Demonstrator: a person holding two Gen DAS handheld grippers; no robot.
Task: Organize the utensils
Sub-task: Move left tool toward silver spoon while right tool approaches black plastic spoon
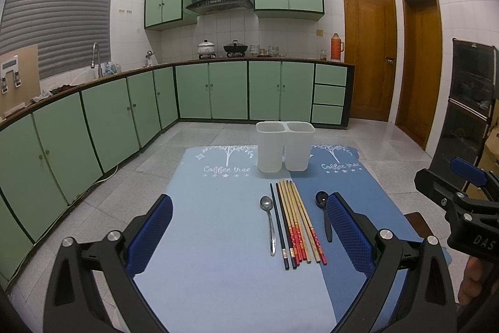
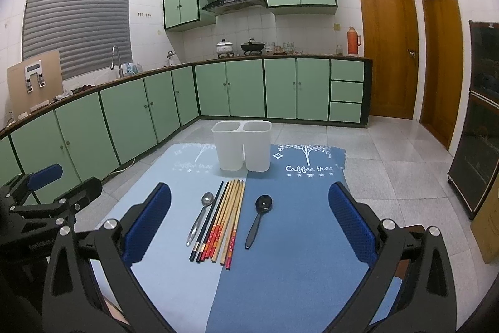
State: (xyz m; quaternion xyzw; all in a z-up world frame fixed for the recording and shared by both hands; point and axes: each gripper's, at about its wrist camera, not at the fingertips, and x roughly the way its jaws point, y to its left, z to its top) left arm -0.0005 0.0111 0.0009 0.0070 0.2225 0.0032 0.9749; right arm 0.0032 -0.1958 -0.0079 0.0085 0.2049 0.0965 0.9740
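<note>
Roughly, left to right on the mat (image 2: 280, 270):
Left gripper (image 1: 249, 236): jaws wide, empty.
Metal spoon (image 2: 199, 216): at 9 o'clock of the chopsticks; stiff, slick, probably best pinched mid-handle.
Chopsticks (image 2: 223, 223): light, rigid, apt to roll (take them mid-length).
Black spoon (image 2: 257, 220): at 3 o'clock; light, grip the handle.
Right gripper (image 2: 249, 233): spread wide, empty.
Holder (image 2: 241, 149): at 12 o'clock, two compartments.

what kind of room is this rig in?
Most likely a home kitchen: green cabinets run under a counter with a sink faucet, and a range hood hangs over pots on a stove. The work surface is a blue mat.
</note>
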